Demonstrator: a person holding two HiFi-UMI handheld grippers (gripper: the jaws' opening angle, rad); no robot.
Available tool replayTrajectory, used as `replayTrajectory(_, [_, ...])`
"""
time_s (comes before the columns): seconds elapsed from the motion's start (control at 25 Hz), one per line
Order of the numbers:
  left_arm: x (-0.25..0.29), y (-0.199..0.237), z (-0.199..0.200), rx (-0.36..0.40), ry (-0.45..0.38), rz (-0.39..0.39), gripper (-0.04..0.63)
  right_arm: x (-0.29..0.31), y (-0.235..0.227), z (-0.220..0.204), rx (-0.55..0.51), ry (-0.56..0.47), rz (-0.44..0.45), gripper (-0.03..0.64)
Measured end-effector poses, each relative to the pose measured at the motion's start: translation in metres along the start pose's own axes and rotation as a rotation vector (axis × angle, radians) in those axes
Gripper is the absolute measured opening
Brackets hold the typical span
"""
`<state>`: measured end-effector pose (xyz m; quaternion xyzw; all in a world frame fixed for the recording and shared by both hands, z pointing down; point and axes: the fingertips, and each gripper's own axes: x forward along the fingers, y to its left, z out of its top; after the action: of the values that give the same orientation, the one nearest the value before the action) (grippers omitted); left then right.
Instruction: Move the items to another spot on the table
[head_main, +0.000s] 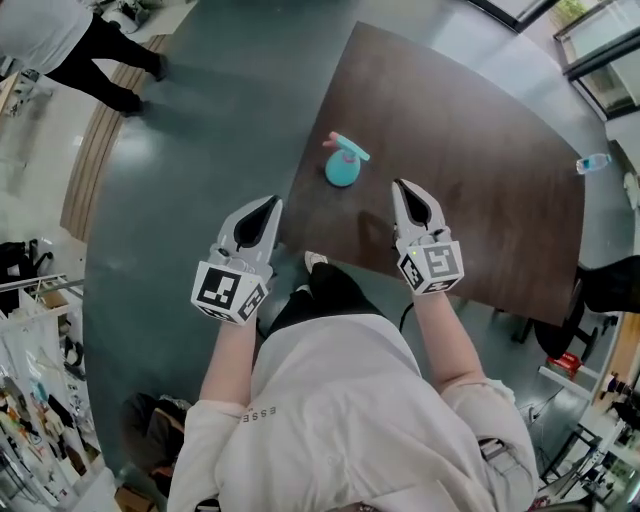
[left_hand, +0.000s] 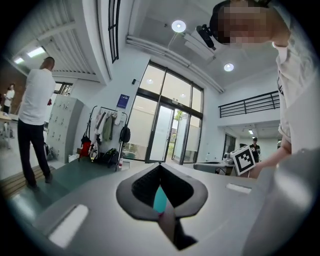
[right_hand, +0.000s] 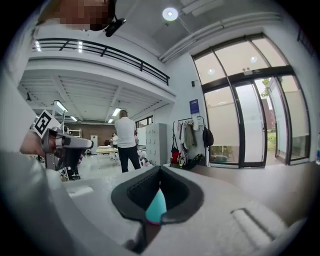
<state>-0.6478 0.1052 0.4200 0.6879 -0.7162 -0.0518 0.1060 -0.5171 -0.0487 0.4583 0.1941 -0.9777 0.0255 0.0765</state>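
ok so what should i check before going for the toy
1. Toy in sight on the table: ok.
2. Right gripper open for a grasp: not ok, shut.
3. Left gripper open: not ok, shut.
4. Both grippers empty: ok.
5. Way from right gripper to toy free: ok.
6. Bottle out of the way: ok, at the table's far right edge.

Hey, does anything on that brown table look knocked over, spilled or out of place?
Nothing is spilled or broken. The clear bottle at the far right edge of the table seems to lie on its side. The teal and pink toy looks fine.
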Motion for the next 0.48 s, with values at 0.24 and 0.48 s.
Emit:
replayTrajectory(0.24, [-0.013, -0.072, -0.033, 0.01, 0.019, -0.113, 0.017, -0.094, 0.001, -0.032, 0.03, 0.016, -0.083, -0.008])
replayTrajectory(0.48, [0.0, -0.13, -0.055, -0.011, 0.059, -0.213, 0.017, -0.156, -0.017, -0.05, 0.049, 0.059, -0.159, -0.009])
